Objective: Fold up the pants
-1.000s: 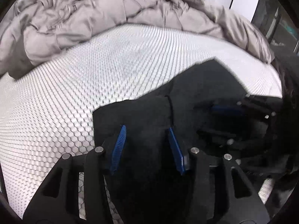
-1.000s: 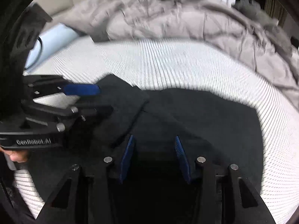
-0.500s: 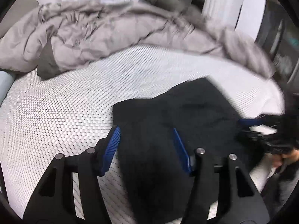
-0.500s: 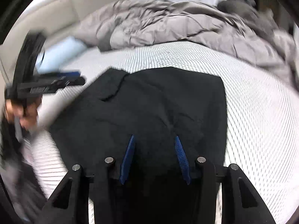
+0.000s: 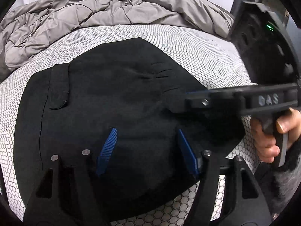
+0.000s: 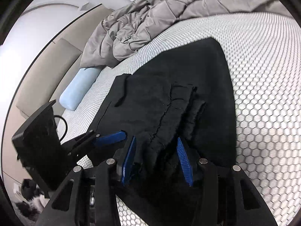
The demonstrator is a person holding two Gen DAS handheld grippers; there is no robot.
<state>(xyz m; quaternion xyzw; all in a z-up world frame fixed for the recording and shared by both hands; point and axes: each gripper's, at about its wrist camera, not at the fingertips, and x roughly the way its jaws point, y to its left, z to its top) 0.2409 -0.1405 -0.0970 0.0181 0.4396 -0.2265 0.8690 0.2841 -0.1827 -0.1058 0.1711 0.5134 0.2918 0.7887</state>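
Pants (image 5: 116, 98): black, folded, flat on honeycomb mattress (image 5: 197, 47).
Left gripper (image 5: 146, 141): jaws opening, empty, above pants.
Right gripper (image 6: 156, 150): parted, gripping nothing.

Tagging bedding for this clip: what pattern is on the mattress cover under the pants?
White with a dark honeycomb pattern, clearest in the right wrist view.

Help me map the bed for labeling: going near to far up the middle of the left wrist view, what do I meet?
left gripper → black pants → honeycomb-patterned mattress → grey comforter
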